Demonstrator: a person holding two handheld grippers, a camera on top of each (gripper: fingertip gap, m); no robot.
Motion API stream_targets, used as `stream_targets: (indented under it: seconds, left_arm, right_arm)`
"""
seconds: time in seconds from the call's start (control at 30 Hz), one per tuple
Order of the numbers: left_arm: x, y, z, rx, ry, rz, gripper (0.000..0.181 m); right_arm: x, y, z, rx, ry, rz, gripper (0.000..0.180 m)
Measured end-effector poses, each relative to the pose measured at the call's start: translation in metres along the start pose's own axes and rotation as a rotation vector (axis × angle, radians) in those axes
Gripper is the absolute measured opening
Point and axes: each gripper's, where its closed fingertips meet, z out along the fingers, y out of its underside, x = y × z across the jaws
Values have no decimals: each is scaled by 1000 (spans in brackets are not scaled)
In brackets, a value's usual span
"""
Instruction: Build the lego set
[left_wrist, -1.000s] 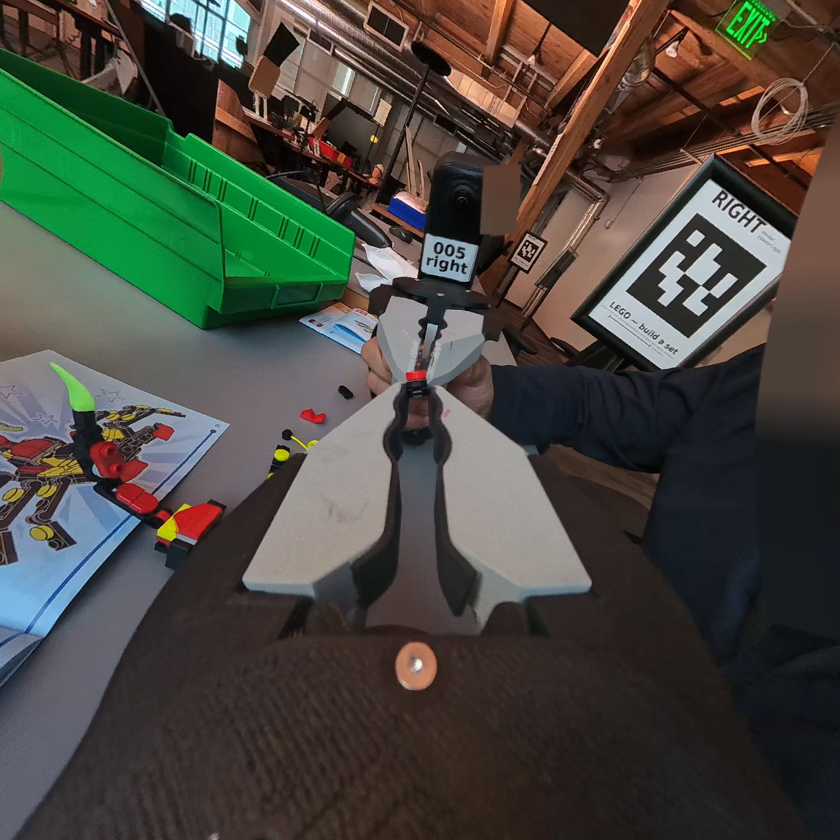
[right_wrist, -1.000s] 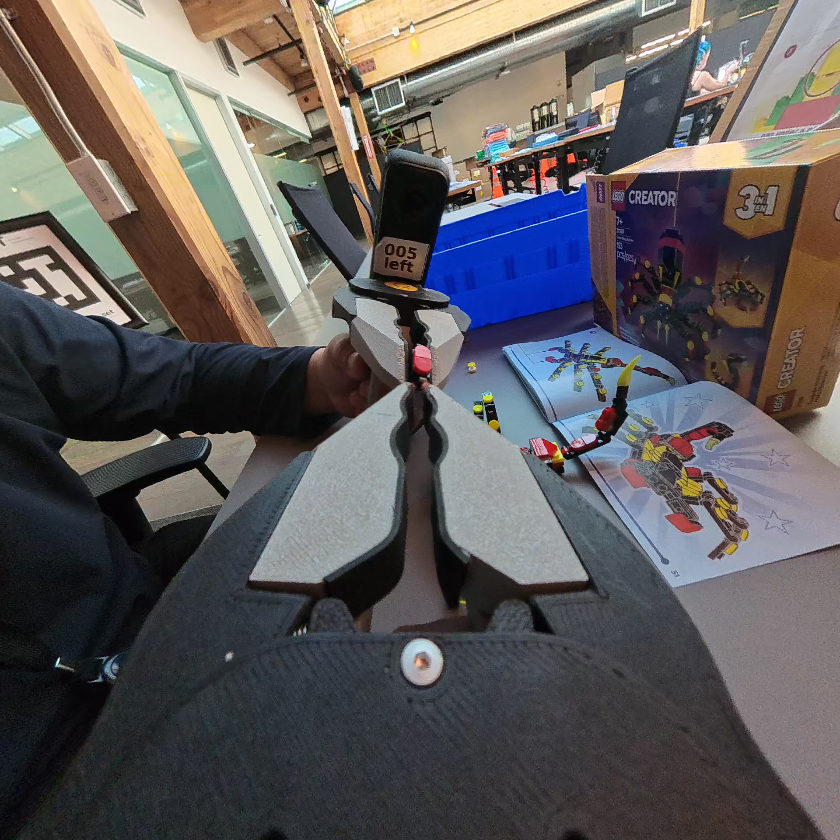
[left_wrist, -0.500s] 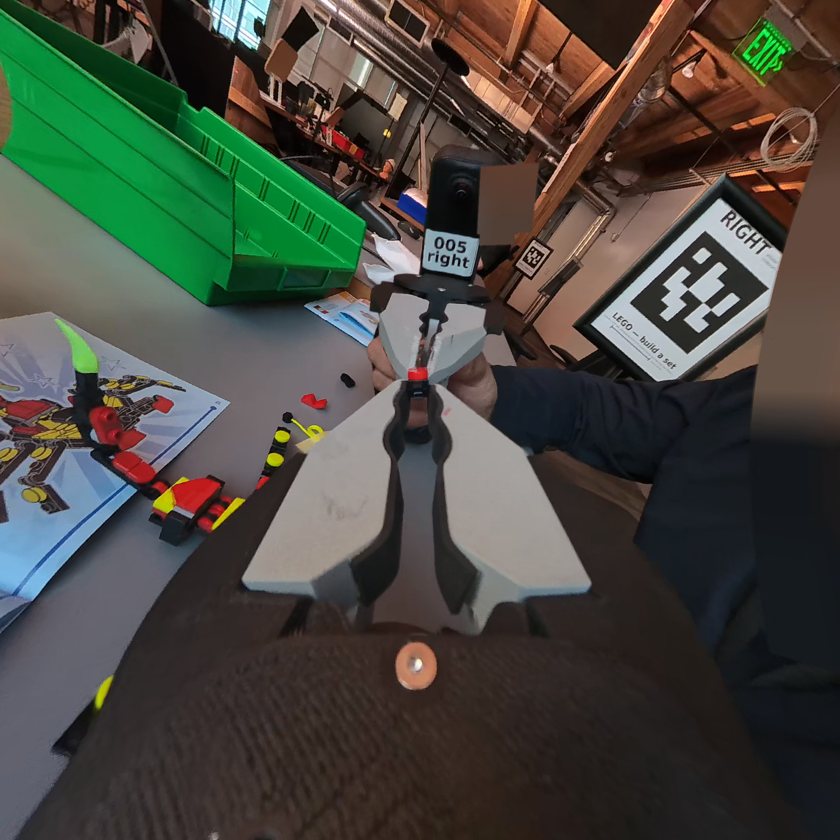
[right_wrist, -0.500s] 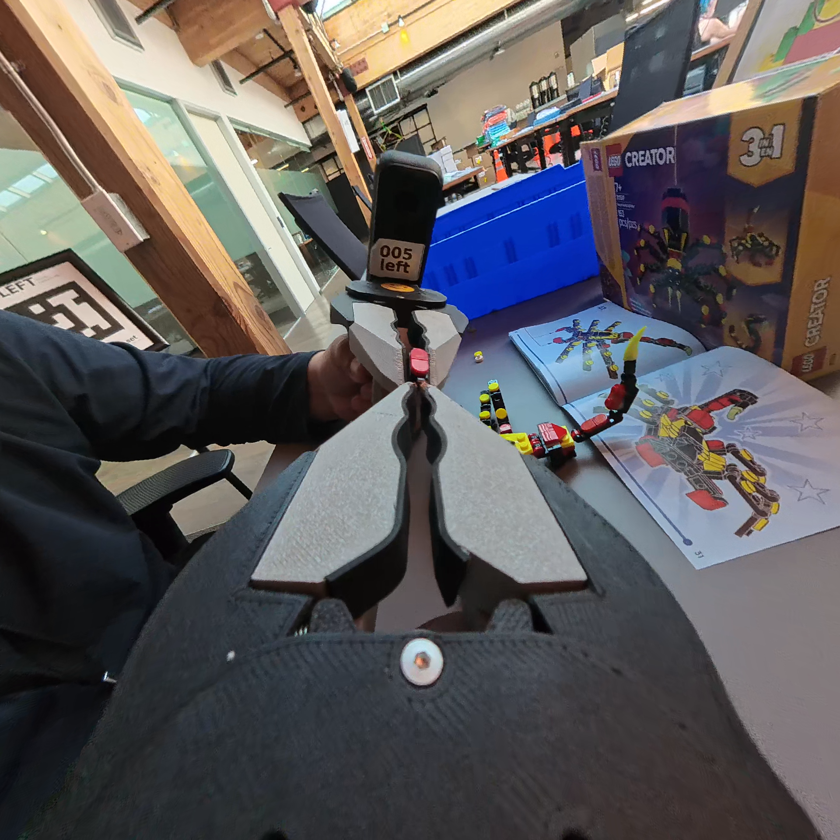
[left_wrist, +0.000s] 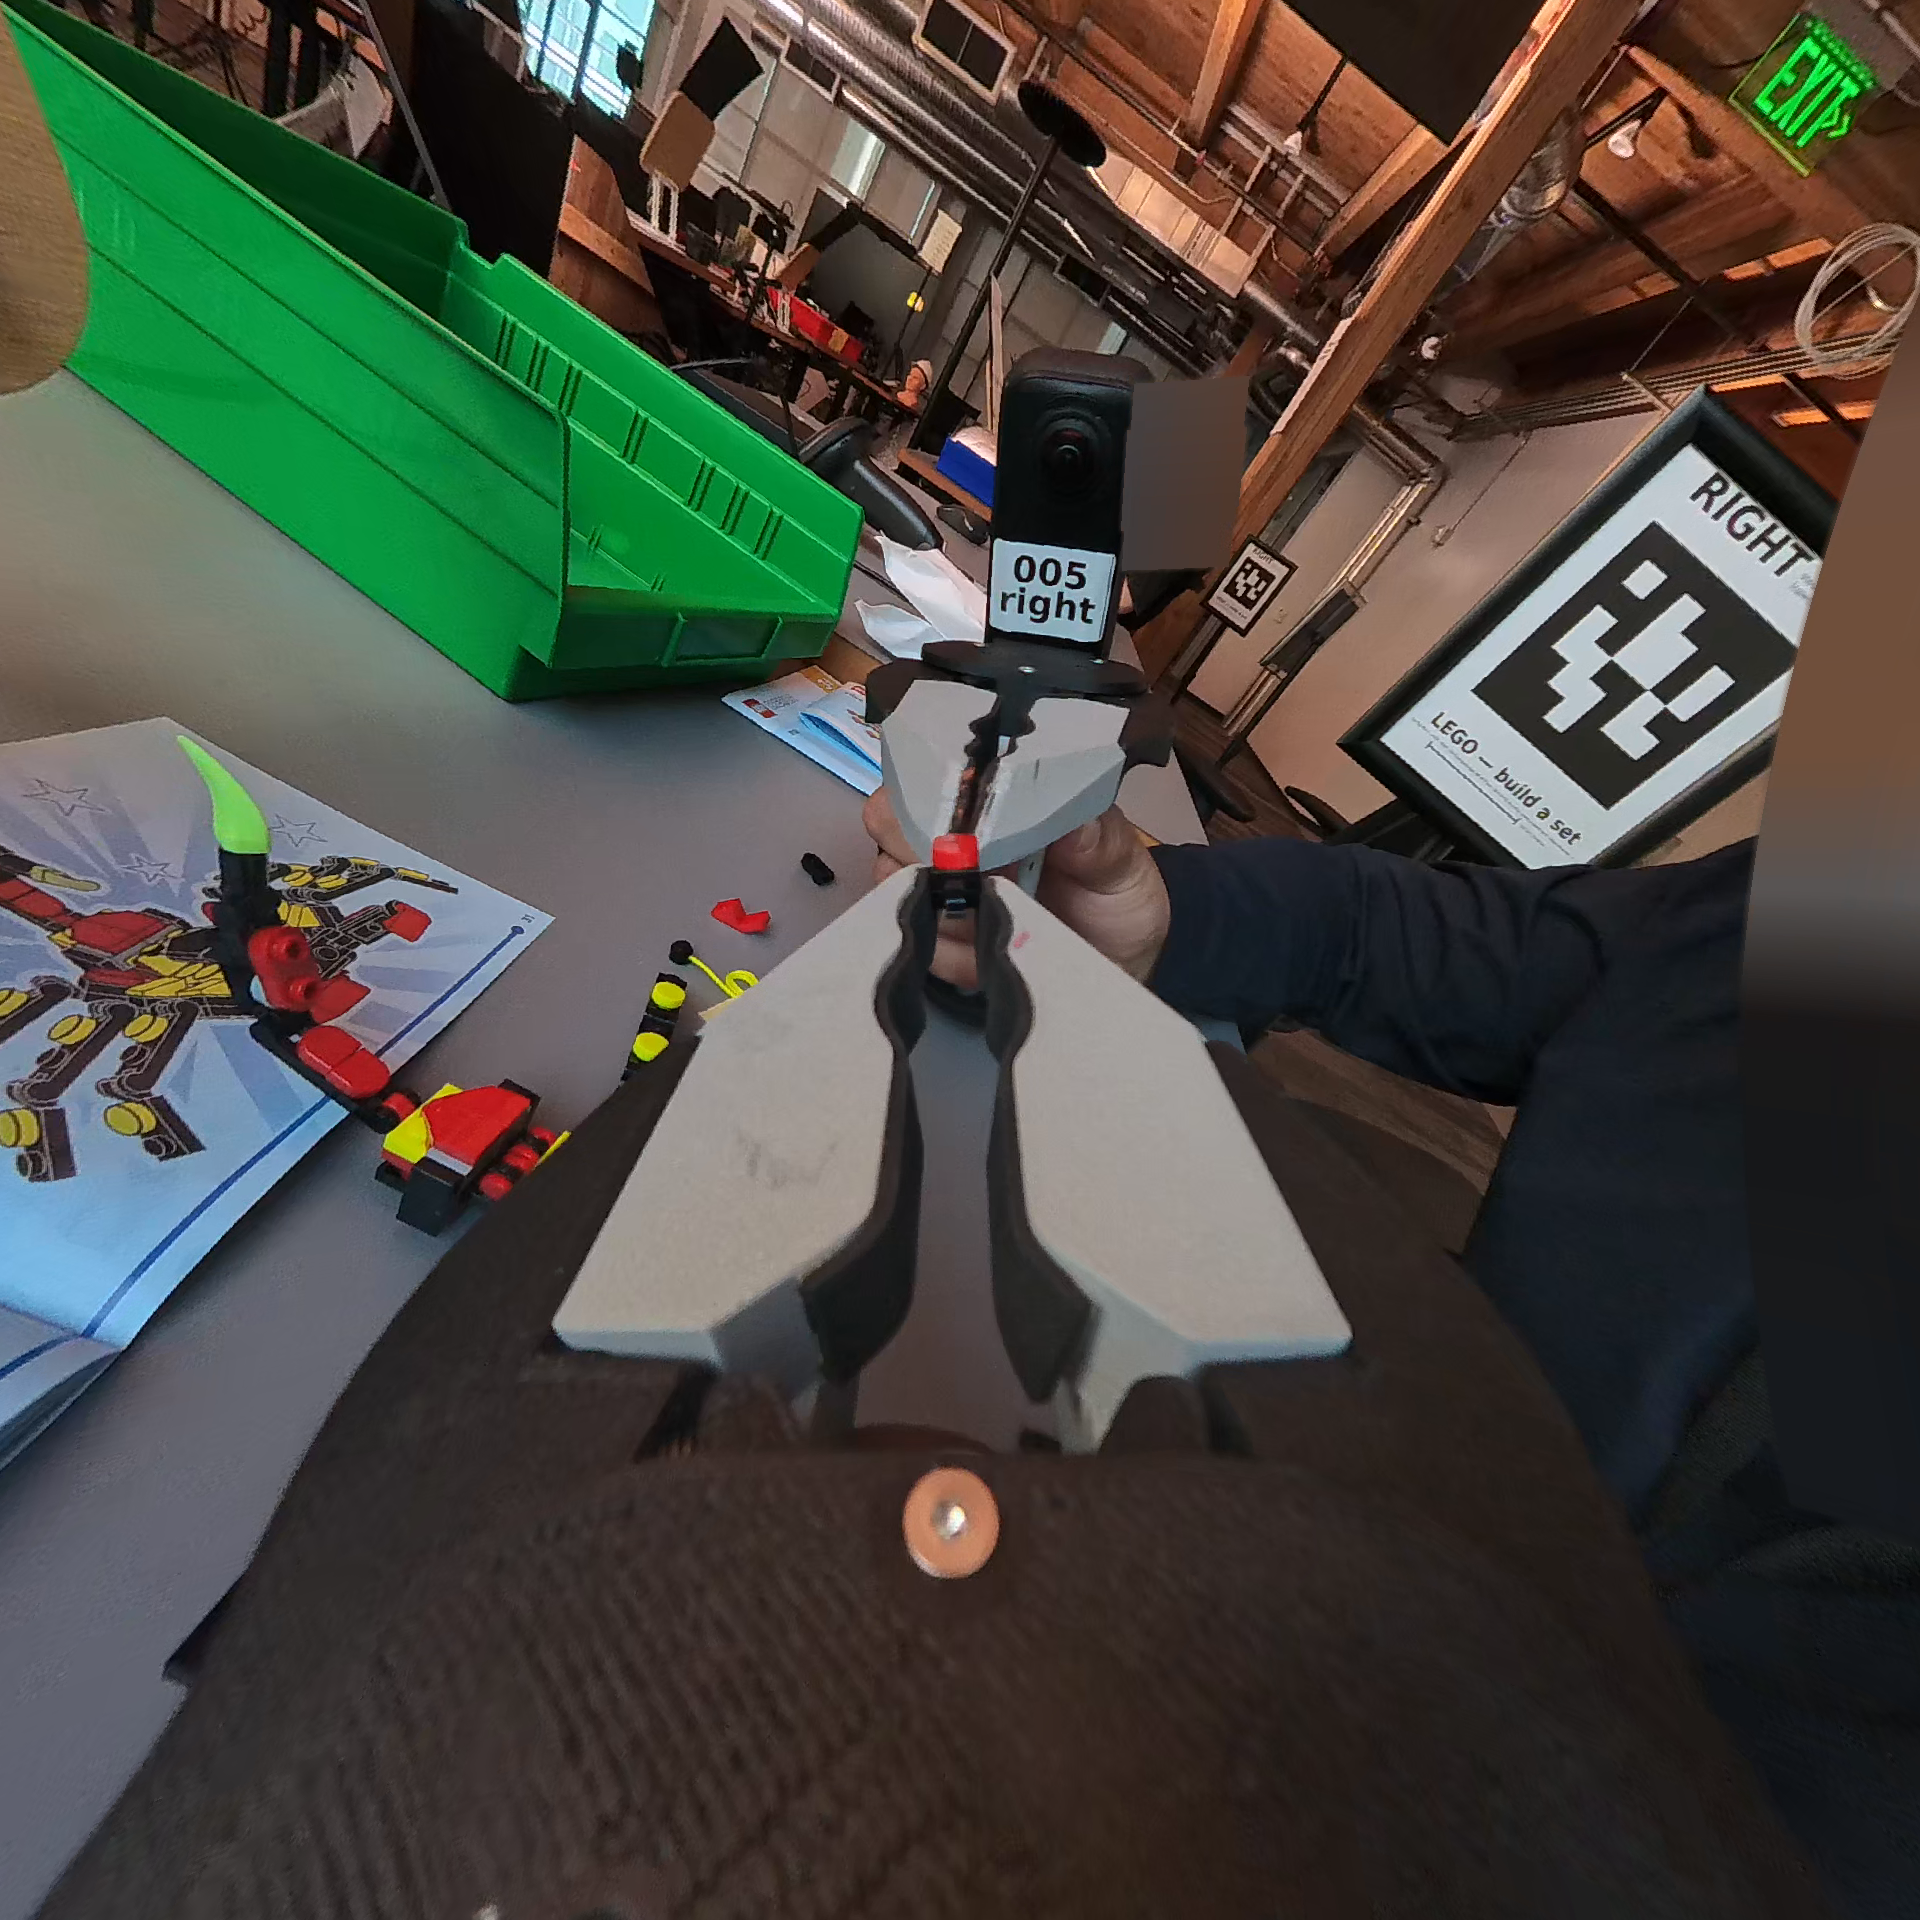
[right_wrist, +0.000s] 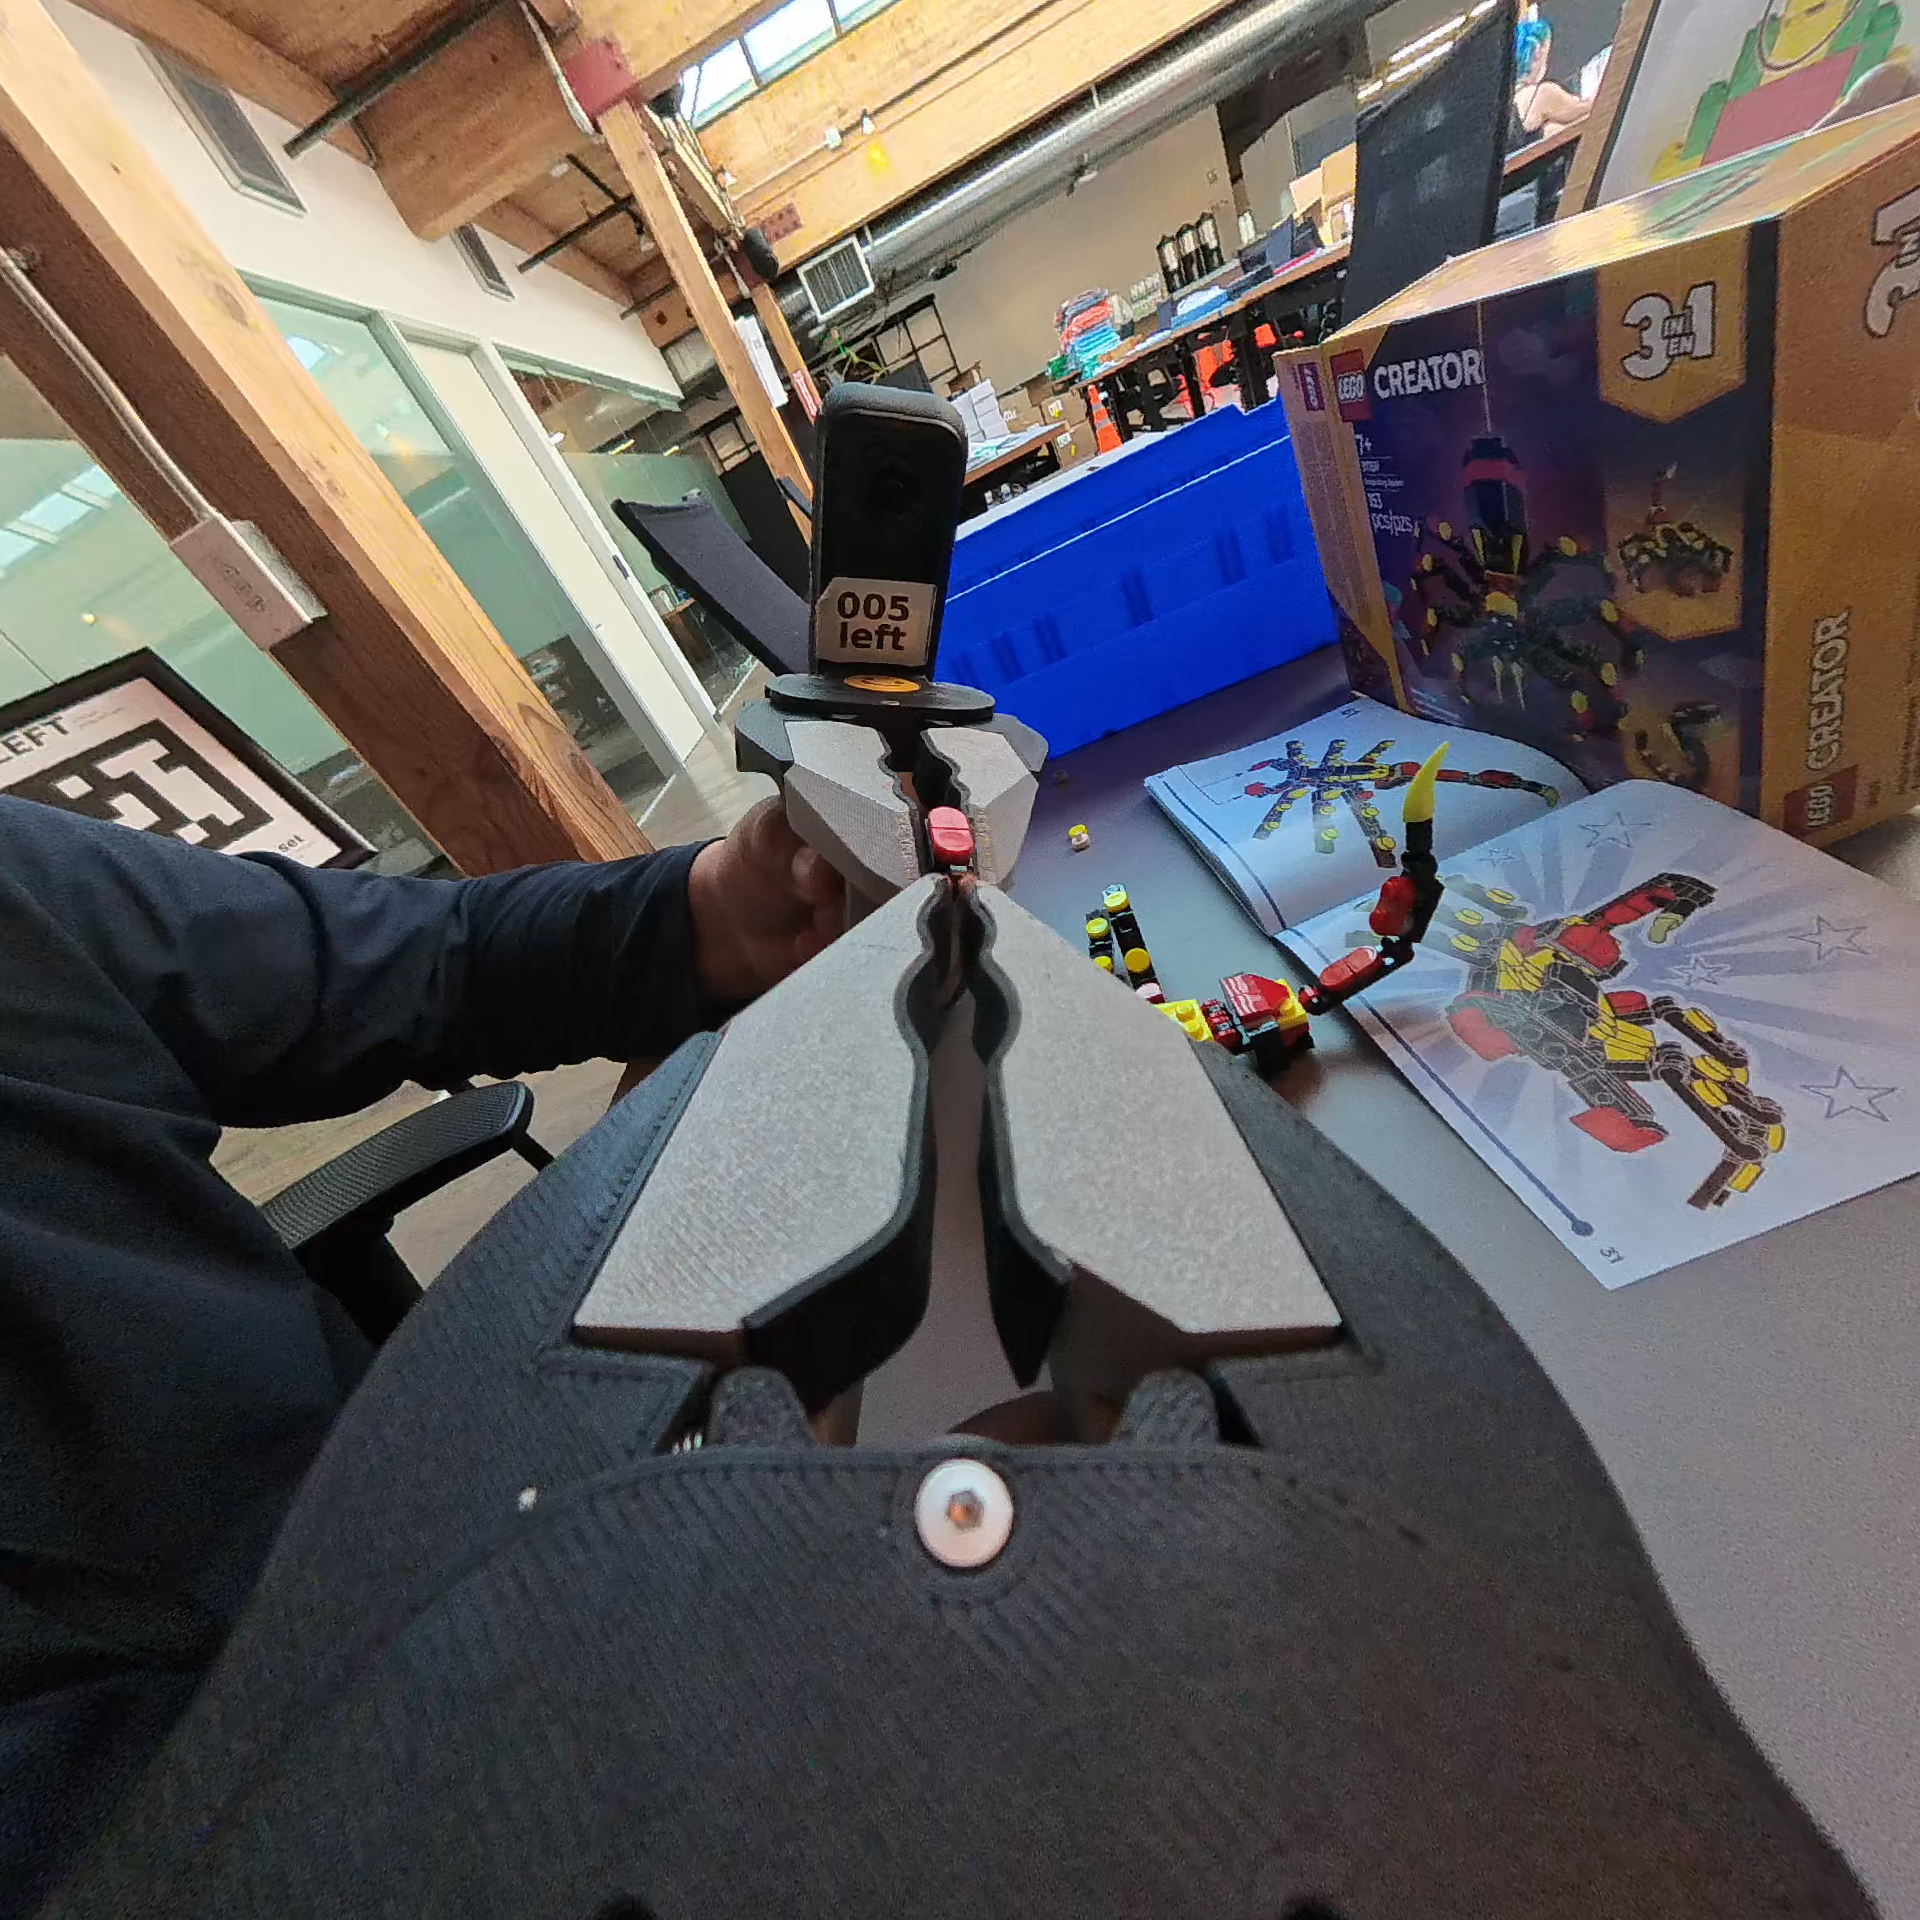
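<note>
My left gripper and right gripper meet tip to tip in the air over the table's near edge. The left gripper is shut on a small red and black piece, which also shows in the right wrist view. The right gripper's jaws are closed and its tips touch that piece's end. I cannot tell whether it grips anything of its own. The partly built red, yellow and black model with an upright lime-tipped tail lies on the table; it also shows in the right wrist view.
An open instruction booklet lies under the tail. Loose pieces lie nearby: a red one, a black pin, a black and yellow strip. Green bin, blue bin and set box stand behind.
Both grippers stay closed and tip to tip on the small piece. The pair has shifted slightly, so the table, model and box slide a little in both views.
</note>
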Motion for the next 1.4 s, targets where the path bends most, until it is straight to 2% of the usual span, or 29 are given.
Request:
stream_targets:
  seconds: [0.33, 0.53, 0.63, 0.7, 0.9, 1.4]
  left_arm:
    - [-1, -2, 0, 21, 3, -26, 5]
    - [3, -2, 3, 38, 52, -61, 5]
    - [4, -1, 3, 43, 58, -72, 5]
    - [3, -2, 3, 47, 55, -79, 4]
    - [1, -4, 3, 64, 63, -108, 4]
    - [3, -4, 5, 64, 74, -114, 5]
  right_arm:
    - [1, -2, 0, 16, 11, -1, 0]
    - [-2, 0, -3, -63, 30, -221, 0]
    - [-3, 2, -3, -73, 38, -239, 0]
    - [-2, 2, -3, -67, 21, -198, 0]
    - [4, -12, -12, 56, -109, 110, 0]
    - [-2, -6, -7, 51, -232, 317, 2]
